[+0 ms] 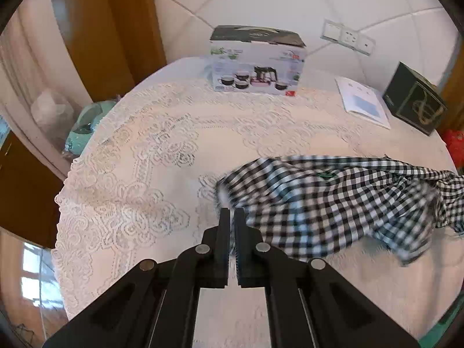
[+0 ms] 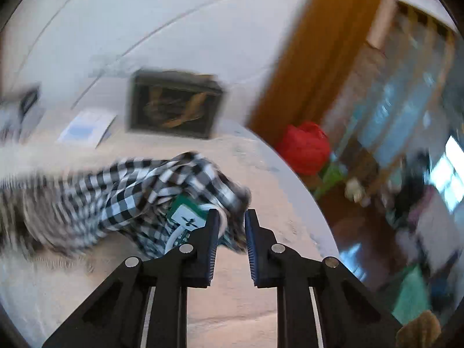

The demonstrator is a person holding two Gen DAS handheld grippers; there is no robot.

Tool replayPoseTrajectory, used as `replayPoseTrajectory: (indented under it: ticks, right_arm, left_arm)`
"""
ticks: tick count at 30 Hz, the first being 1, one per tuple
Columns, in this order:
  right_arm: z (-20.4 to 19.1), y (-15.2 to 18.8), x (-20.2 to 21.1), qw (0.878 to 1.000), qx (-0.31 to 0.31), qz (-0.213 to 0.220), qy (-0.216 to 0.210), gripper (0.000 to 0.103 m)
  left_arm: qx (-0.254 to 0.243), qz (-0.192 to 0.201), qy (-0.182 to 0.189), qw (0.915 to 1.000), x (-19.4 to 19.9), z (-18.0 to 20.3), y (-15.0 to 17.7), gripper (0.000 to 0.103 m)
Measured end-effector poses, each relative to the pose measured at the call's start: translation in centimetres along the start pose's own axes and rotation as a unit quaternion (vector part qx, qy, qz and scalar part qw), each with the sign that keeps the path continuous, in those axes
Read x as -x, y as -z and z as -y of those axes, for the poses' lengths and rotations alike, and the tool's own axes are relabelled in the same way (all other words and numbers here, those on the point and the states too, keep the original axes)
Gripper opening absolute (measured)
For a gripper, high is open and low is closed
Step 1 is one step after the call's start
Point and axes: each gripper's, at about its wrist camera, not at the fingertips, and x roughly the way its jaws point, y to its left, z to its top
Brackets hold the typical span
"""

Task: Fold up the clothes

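A black-and-white checked garment [image 1: 319, 203] lies rumpled on the lace-covered round table [image 1: 145, 159], stretching to the right. My left gripper [image 1: 232, 214] is shut on the garment's near left edge, and a strip of pale cloth shows between its fingers. In the blurred right wrist view the same garment [image 2: 130, 197] is bunched up, with a green-and-white label [image 2: 188, 211] showing. My right gripper [image 2: 232, 217] is shut on that bunched end, its jaws held a little apart by the cloth.
At the back of the table stand a white tea-set box [image 1: 258, 61], a dark box [image 1: 414, 101] and a booklet [image 1: 362, 101]. A red bag [image 2: 304, 148] sits beyond the table's right edge. The tiled wall stands behind, and a wooden door frame [image 1: 124, 29] at left.
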Motion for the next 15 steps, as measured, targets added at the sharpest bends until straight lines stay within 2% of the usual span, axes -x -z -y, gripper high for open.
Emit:
replayPoseTrajectory:
  ticks: [1,3,4,5,6,9,10,11,12,13,15]
  right_arm:
    - [2.2,0.2,-0.5,1.000,-0.021,-0.017,-0.001,0.018]
    - [5.3,1.0,-2.3,0.997,-0.049,-0.053,-0.007,0.023]
    - [6.3,2.0,-3.7,0.994,-0.070,-0.076,-0.032,0.040]
    - [7.2,3.0,-5.2,0.989,-0.091,-0.100,-0.057,0.061]
    - [8.2,4.0,-6.6,0.983,-0.111,-0.123,-0.082,0.067]
    - [9.7,6.2,-10.4,0.960,-0.167,-0.171,-0.145,0.067]
    - [9.8,6.4,-11.0,0.956,-0.177,-0.175,-0.158,0.070]
    - [9.7,6.6,-12.0,0.950,-0.189,-0.181,-0.172,0.079]
    - [9.7,6.6,-13.1,0.945,-0.196,-0.189,-0.183,0.084]
    - [9.6,6.4,-13.9,0.942,-0.198,-0.194,-0.189,0.087]
    - [8.7,5.6,-15.1,0.941,-0.186,-0.201,-0.197,0.088]
  left_arm:
    - [-0.003,-0.004,0.002,1.0000,-0.3,0.2,0.1,0.007]
    - [-0.010,-0.015,0.007,0.9998,-1.2,0.3,0.4,0.037]
    - [-0.009,-0.022,0.012,0.9997,-1.9,0.6,0.6,0.060]
    - [-0.004,-0.028,0.024,0.9993,-2.6,0.8,0.5,0.065]
    - [0.000,-0.035,0.036,0.9987,-3.2,1.1,0.5,0.065]
    - [0.018,-0.054,0.054,0.9969,-6.3,1.6,-0.4,0.065]
    - [0.018,-0.055,0.055,0.9968,-7.0,1.9,-0.7,0.066]
    - [0.021,-0.060,0.052,0.9966,-7.9,2.3,-1.3,0.070]
    - [0.020,-0.062,0.044,0.9969,-8.5,2.6,-1.7,0.073]
    - [0.013,-0.065,0.035,0.9972,-9.1,3.0,-2.1,0.078]
    - [-0.004,-0.075,0.009,0.9971,-10.6,3.7,-2.8,0.078]
